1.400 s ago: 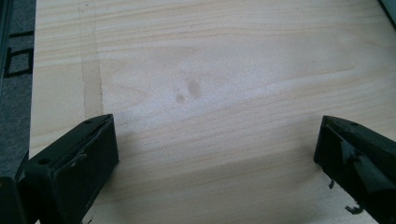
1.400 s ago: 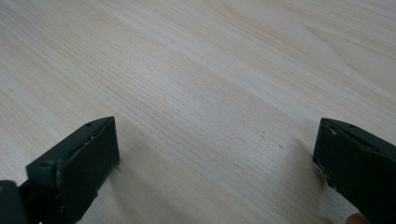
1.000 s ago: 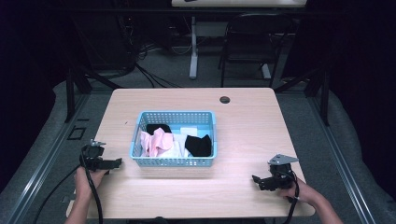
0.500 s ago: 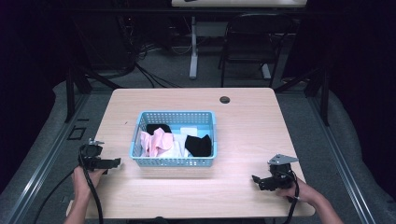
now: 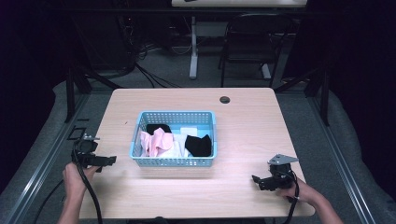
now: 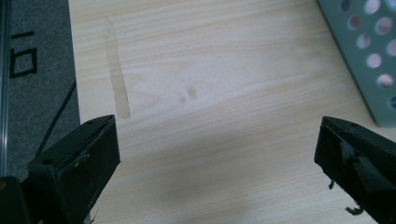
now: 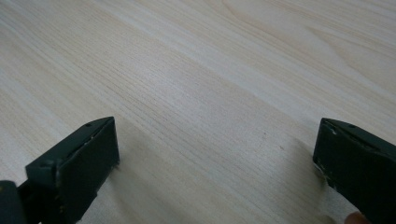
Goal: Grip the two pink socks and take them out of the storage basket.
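Note:
A light blue perforated basket [image 5: 173, 162] stands mid-table and holds a pink cloth [image 5: 154, 141], a white cloth [image 5: 179, 144] and black cloths [image 5: 199, 144]. My left gripper [image 5: 110, 160] rests low at the table's left edge, pointing toward the basket, open with nothing between its jaws. In the left gripper view the gripper [image 6: 217, 158] spans bare wood, with the basket's corner [image 6: 369, 51] at upper right. My right gripper [image 5: 256, 180] sits near the front right of the table, open and empty; its own view [image 7: 215, 158] looks along bare wood.
The wooden table [image 5: 243, 126] has a round black grommet [image 5: 224, 99] near its far edge. A faint streak mark [image 6: 116, 79] shows on the wood by the left edge. Beyond the table stand a dark chair [image 5: 245, 42] and cables on the grey floor.
The left gripper has shifted slightly down toward the front-left edge. The right gripper has barely moved.

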Available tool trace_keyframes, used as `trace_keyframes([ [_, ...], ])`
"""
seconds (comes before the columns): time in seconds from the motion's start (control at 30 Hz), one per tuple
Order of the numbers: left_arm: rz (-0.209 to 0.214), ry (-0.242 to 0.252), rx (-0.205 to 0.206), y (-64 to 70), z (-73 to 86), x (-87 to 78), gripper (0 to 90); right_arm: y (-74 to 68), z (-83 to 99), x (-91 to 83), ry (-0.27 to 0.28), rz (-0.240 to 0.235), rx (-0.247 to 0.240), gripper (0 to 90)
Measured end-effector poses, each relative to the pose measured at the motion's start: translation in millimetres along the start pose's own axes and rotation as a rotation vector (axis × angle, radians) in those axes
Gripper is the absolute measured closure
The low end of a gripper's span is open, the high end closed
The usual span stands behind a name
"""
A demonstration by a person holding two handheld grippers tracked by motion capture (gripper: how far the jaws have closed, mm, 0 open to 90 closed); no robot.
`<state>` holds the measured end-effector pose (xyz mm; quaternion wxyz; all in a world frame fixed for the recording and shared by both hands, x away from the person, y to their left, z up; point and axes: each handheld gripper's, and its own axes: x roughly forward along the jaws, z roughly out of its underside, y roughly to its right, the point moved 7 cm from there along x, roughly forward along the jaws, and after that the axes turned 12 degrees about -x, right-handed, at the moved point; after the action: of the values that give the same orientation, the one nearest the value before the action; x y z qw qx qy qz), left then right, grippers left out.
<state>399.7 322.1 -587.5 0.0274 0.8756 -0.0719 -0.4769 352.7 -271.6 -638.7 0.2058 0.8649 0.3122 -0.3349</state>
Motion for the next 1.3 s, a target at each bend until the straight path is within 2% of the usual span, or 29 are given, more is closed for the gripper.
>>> trace_keyframes([
  [0.1, 0.009, 0.015, 0.009, 5.4, -4.2, -6.0, 0.3, 0.0, 0.0, 0.0, 0.000, 0.000, 0.000, 0.0],
  [0.33, 0.023, 0.006, 0.032, 12.5, -9.8, -13.3, 0.2, 0.0, 0.0, 0.0, 0.000, 0.000, 0.000, 0.0],
  [0.57, 0.044, 0.016, 0.023, 13.8, -15.5, -23.1, 0.2, 0.0, 0.0, 0.0, -0.001, 0.000, 0.000, 0.0],
  [0.67, 0.075, 0.020, 0.017, 17.4, -20.9, -30.5, 0.2, 0.0, 0.1, -0.1, -0.002, -0.001, -0.001, 0.0],
  [0.87, 0.113, 0.028, 0.035, 30.9, -32.1, -44.7, 0.2, 0.0, 0.1, -0.1, -0.001, 0.001, 0.000, 0.0],
  [0.97, 0.119, 0.032, 0.048, 36.4, -37.9, -49.9, 0.2, 0.0, 0.1, -0.1, -0.002, -0.001, -0.001, 0.0],
  [1.03, 0.142, 0.037, 0.060, 46.6, -47.5, -56.9, 0.2, 0.0, 0.1, -0.1, -0.002, -0.001, -0.001, 0.0],
  [1.1, 0.145, 0.036, 0.068, 50.1, -50.6, -58.8, 0.1, 0.0, 0.1, -0.1, -0.002, -0.001, -0.001, 0.0],
  [1.27, 0.159, 0.030, 0.122, 74.5, -68.1, -64.5, 0.2, 0.0, 0.0, 0.0, -0.001, 0.001, 0.000, 0.0],
  [1.3, 0.159, 0.030, 0.122, 74.5, -68.1, -64.5, 0.2, 0.0, 0.0, 0.1, 0.000, 0.001, 0.000, 0.0],
])
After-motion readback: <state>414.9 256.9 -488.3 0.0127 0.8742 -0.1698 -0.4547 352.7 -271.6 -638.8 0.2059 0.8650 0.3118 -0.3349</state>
